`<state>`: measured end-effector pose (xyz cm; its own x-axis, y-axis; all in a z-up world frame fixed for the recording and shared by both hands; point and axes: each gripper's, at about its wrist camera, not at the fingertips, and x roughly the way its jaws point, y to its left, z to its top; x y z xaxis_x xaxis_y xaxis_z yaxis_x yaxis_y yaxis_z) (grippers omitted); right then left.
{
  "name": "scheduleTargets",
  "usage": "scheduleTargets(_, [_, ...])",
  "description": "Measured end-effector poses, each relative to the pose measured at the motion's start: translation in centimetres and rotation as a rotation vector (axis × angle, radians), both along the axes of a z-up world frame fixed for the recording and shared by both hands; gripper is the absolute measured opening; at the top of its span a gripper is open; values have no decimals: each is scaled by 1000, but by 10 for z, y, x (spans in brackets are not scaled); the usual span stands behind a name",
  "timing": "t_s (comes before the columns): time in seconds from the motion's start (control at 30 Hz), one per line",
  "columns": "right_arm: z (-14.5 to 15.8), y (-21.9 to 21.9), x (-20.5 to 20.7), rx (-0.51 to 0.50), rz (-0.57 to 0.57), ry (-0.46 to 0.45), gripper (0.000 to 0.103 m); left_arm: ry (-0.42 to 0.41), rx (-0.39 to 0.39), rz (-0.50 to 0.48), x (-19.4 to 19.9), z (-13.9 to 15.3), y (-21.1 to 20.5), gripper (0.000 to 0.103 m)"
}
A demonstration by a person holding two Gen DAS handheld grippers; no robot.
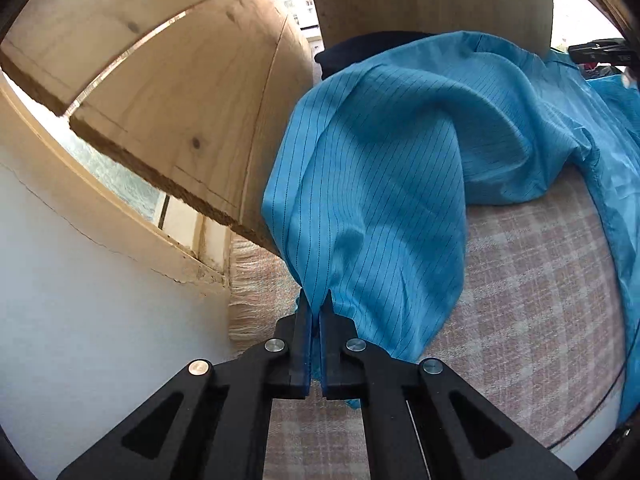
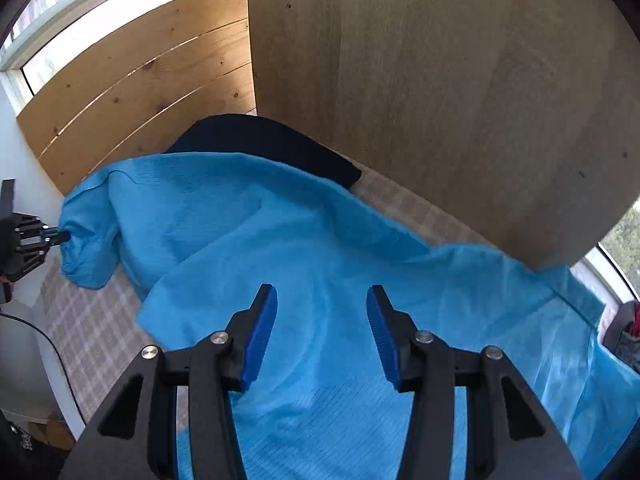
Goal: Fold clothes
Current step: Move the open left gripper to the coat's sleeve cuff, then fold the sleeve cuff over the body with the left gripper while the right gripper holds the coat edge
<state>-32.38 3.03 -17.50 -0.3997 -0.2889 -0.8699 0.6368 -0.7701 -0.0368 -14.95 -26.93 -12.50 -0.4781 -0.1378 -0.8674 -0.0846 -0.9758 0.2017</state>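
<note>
My left gripper (image 1: pixel 316 304) has its jaws clamped on a corner of the blue garment (image 2: pixel 304 240), which sprawls rumpled over the checked blanket (image 1: pixel 532 280), my right gripper (image 2: pixel 322 300) hovering jaws-apart above it, so folding looks barely begun.

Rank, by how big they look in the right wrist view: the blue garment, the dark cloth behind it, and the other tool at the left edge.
1. Blue garment, by far the largest.
2. Dark cloth, partly covered by the garment.
3. Left tool, smallest, though farther off and cut by the frame edge.

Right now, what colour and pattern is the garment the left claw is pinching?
Bright blue garment with thin dark pinstripes, clearest in the left wrist view.
</note>
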Motion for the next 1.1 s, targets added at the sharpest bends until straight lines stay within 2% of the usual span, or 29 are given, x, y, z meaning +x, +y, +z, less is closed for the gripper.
scheduleTargets(0.1, [-9,-26,-28,145,92,89,46,56,-22,-12,4,40,4,2])
scheduleTargets(0.27, [-23,-46,-62,172,209,26,46,96,-32,-14,8,79,0,2])
scheduleTargets(0.33, [-30,-55,-67,173,262,6,46,100,-57,-11,5,86,-2,2])
scheduleTargets(0.4, [-43,-65,-69,217,292,-19,46,98,-71,-8,0,90,-4,2])
scheduleTargets(0.43, [-50,-70,-70,254,289,-21,38,100,-74,-6,0,93,-6,2])
scheduleTargets(0.47, [-54,-73,-71,286,286,-16,8,101,-75,-7,2,96,-8,2])
scheduleTargets(0.5, [-55,-75,-72,308,282,0,2,105,-76,-8,4,99,-9,2])
scheduleTargets(0.57, [-48,-75,-71,323,277,33,2,117,-77,-13,9,104,-8,2])
scheduleTargets(0.67, [-27,-69,-67,294,284,63,2,160,-72,-21,22,123,7,2])
scheduleTargets(0.8, [-2,-52,-58,283,320,99,2,214,-111,-7,52,153,36,2])
scheduleTargets(0.93, [18,-25,-41,259,388,152,2,243,-159,26,99,173,84,2])
scheduleTargets(1.1, [35,13,-14,221,469,206,2,246,-199,101,168,178,167,2])
